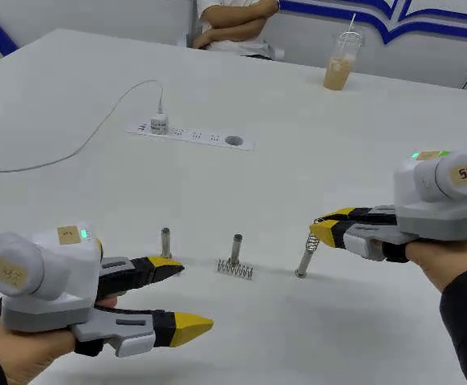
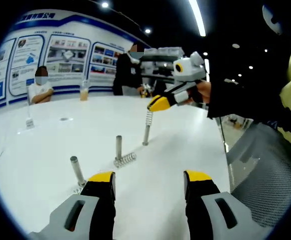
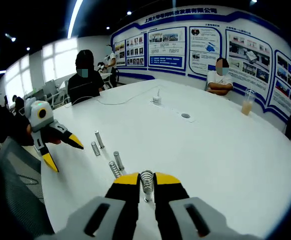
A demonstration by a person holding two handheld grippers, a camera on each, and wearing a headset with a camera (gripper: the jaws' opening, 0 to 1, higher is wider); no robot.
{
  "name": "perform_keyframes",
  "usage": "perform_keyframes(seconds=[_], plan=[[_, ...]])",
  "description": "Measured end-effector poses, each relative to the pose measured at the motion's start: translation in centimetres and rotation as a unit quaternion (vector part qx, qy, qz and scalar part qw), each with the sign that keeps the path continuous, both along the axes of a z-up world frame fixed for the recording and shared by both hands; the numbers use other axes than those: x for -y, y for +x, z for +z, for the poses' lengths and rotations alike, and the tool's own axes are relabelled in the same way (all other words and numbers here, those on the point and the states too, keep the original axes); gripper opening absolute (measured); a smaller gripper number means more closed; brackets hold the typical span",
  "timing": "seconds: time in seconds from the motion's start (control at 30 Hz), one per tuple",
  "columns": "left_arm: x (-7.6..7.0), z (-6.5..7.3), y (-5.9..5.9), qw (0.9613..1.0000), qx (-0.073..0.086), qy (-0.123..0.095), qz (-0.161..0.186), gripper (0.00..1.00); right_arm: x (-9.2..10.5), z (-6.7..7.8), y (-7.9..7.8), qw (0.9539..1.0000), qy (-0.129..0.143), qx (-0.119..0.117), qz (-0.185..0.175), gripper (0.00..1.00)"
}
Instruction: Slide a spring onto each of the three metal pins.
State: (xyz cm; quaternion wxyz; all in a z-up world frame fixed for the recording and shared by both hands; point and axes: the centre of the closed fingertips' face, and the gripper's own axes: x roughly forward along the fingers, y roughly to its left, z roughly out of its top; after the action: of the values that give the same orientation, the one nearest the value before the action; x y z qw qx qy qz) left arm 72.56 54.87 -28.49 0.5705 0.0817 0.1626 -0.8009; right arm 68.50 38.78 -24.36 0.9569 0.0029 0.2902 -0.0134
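Here, on the white table (image 1: 314, 144), the left gripper (image 1: 195, 295) gapes wide and empty, the left pin (image 1: 166, 241) and middle pin (image 1: 237, 248) just ahead of its jaws. The right gripper (image 1: 322, 227) pinches a spring (image 1: 312, 241), likely light and squashy, at the top of the tilted pin (image 1: 305, 265) below the jaws; best held mid-coil, gently.

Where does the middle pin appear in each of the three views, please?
Head view: middle pin stands upright at lower centre.
Left gripper view: it is left of centre, in the middle height of the picture.
Right gripper view: it is left of centre, in the lower half.
Shared landmark: the loose spring lying on the table at its foot.
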Motion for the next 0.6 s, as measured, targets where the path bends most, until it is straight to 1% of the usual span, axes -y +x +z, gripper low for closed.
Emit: perform_keyframes(seconds=[0.27,0.4,0.6], plan=[[-0.7,-0.1,1.3,0.9998,-0.004,0.001,0.022,0.58,0.2,-0.7,0.0,1.0,0.003,-0.003,-0.001,0.12],[-1.0,-0.2,1.6,0.9995,-0.006,0.002,0.031,0.58,0.3,-1.1,-0.1,1.0,0.008,-0.003,-0.005,0.12],[-1.3,-0.3,2.1,0.999,-0.009,0.003,0.043,0.58,0.5,-2.2,-0.1,0.9999,0.01,-0.008,-0.004,0.12]])
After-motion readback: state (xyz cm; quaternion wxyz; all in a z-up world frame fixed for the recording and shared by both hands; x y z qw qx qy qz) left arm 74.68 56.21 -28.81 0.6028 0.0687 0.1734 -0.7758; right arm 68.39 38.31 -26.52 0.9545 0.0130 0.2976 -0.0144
